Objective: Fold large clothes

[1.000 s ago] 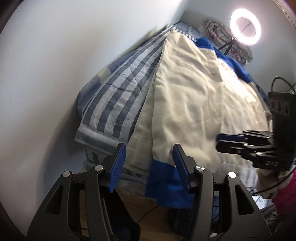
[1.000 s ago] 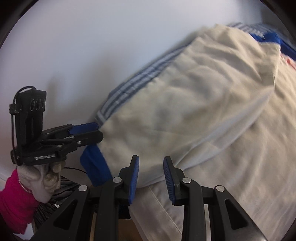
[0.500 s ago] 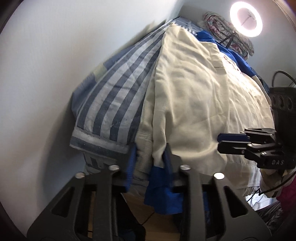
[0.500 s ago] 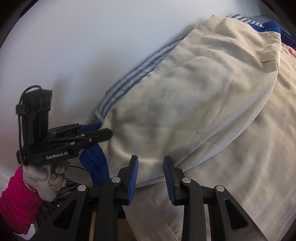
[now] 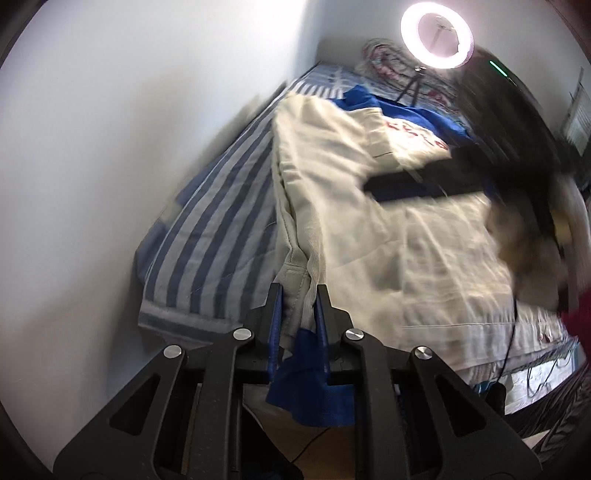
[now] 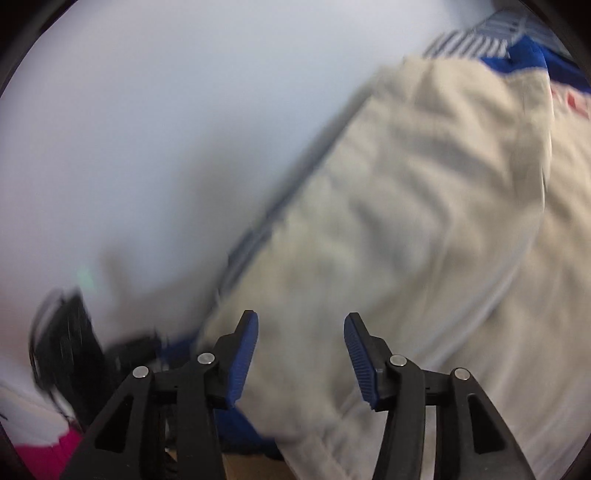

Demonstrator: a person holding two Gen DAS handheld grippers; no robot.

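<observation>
1. A large cream garment point(image 5: 388, 236) with blue trim lies spread over a bed with a blue-and-white striped cover point(image 5: 221, 229), pushed up against a pale wall point(image 5: 129, 129). One long fold already runs along the side nearest the wall, and the near corner hangs over the bed's foot, where it is easiest to seize.

2. The left claw point(image 5: 298, 314) is nearly closed, its blue pads pinching the cream hem and the blue band point(image 5: 306, 373) at that near corner. Judging by the grip, the corner is held so that the cloth can be lifted and carried over for the next fold.

3. The right claw point(image 6: 301, 354) stands wide open and holds nothing. From its own camera it hangs just above the cream fabric at the near edge; whether it touches the cloth cannot be told through the blur. In the left wrist view it appears as a dark smear point(image 5: 424, 181) over the middle of the garment.

4. Its placement suggests a second grip is being sought on the same edge, so both corners may travel together.

5. A ring light point(image 5: 437, 35) glows at the head of the bed, beside a patterned bundle point(image 5: 380, 59).
</observation>
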